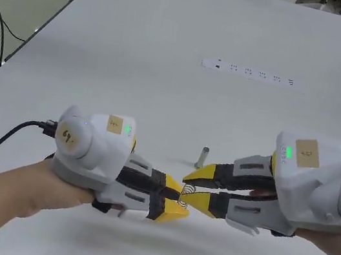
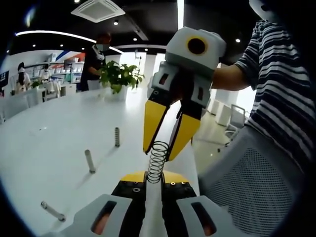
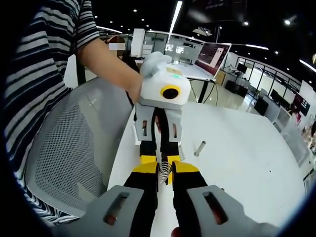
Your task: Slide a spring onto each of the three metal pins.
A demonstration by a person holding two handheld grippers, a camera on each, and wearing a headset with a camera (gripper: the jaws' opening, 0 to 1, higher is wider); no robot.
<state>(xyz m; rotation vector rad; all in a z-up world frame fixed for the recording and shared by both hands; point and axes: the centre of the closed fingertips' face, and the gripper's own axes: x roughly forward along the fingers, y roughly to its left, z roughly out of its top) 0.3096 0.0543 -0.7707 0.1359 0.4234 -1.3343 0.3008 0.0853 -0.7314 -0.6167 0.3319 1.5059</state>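
Here, above the tabletop's near edge, the left gripper (image 1: 176, 200) has its jaws pressed together on one end of a spring (image 1: 188, 189). The spring is held clear of the tabletop, lying across between the two tools, probably to keep it straight and stop it rolling away. Just beyond it a pin (image 1: 204, 154) stands upright and looks bare, ready for a spring to drop over it. The right gripper (image 1: 195, 185) faces the left, jaws narrowly parted and pinching the spring's other end, seemingly to take it over.
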